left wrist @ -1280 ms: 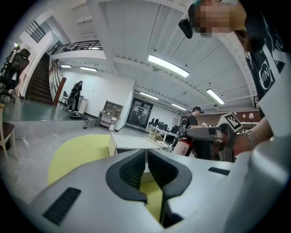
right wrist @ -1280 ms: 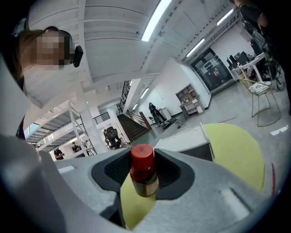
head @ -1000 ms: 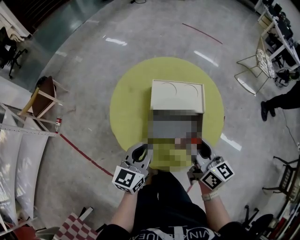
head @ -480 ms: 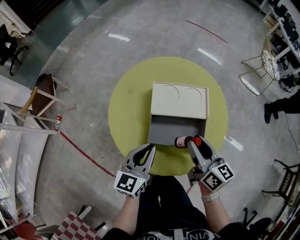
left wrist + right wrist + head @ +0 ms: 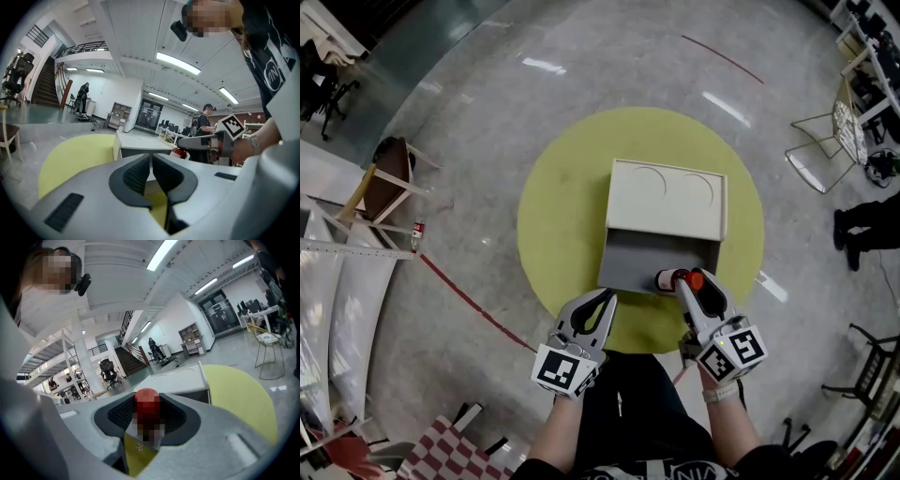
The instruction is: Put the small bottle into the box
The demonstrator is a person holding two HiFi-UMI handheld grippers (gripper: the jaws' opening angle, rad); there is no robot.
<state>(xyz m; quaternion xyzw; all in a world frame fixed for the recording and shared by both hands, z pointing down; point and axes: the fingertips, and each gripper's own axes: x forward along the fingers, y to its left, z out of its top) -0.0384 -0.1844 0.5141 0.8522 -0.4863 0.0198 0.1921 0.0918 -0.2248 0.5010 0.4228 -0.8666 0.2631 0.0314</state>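
A round yellow-green tabletop carries a cream box whose lid lies folded back flat, away from the person, leaving the grey inside open on the near side. The small bottle with a red cap sits at the near right corner of that grey opening, lying on its side in the head view, its cap end towards the right gripper. The right gripper's jaws are clamped on the bottle: in the right gripper view the red cap stands up between the two dark pads, which press on it from both sides — the lower part of the bottle is masked by a mosaic patch. Whether the bottle rests on the box floor or is held just above it cannot be told.

The left gripper hangs over the near edge of the tabletop, just in front of the box and well apart from the bottle. Its jaws are together with nothing between them; the left gripper view shows the left gripper's two dark pads meeting along a thin line, with the box and the bottle's red cap beyond.

Around the tabletop is a polished grey floor. A wooden chair stands off to the left, a wire chair to the far right, and a red line crosses the floor near the person's left side.
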